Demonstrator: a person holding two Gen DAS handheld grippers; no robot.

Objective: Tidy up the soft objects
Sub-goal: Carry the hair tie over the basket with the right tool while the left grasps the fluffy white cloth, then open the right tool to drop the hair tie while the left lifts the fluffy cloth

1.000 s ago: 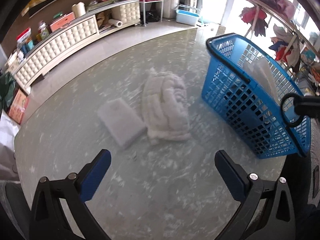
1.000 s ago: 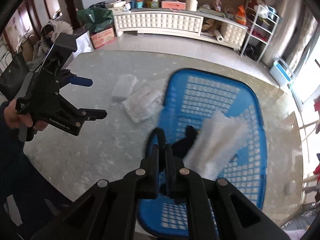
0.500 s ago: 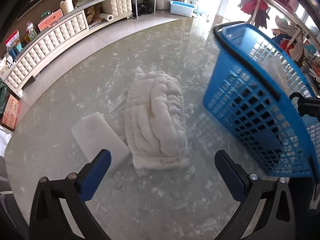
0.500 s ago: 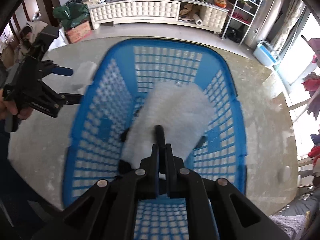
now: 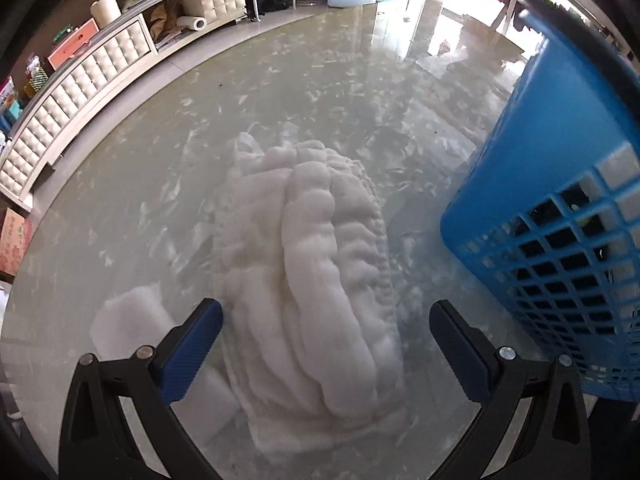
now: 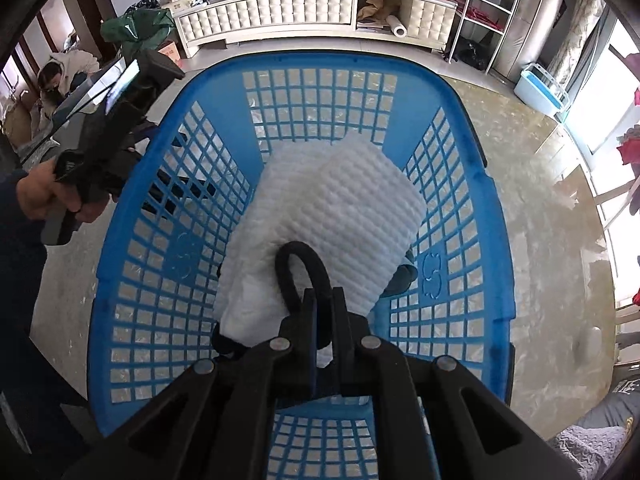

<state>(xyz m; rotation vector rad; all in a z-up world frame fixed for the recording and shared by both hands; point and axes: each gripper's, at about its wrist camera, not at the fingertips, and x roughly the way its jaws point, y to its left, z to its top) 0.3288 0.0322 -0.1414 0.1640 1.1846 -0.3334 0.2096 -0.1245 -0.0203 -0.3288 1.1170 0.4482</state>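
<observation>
A puffy white folded towel (image 5: 312, 264) lies on the glass table (image 5: 280, 92), straight ahead in the left wrist view. My left gripper (image 5: 322, 306) hangs open just above its near end, one blue pad on each side, touching nothing. A flat white pad (image 5: 128, 320) lies against the towel's left side, partly behind the left finger. The blue basket (image 5: 560, 184) stands close on the right. In the right wrist view my right gripper (image 6: 325, 296) is shut on the basket's black handle (image 6: 298, 264). A white quilted cloth (image 6: 344, 208) lies inside the basket (image 6: 176, 256).
A hand (image 6: 40, 196) holds the left tool beside the basket's left wall. A long tufted cabinet (image 6: 280, 12) with boxes stands beyond the table. A light blue tub (image 6: 540, 88) sits on the floor. Clothes hang on a rack at the far right.
My left gripper has dropped and moved in until its open fingers straddle the towel. The right view has swung from the table's side to straight over the basket, still gripping the handle.
</observation>
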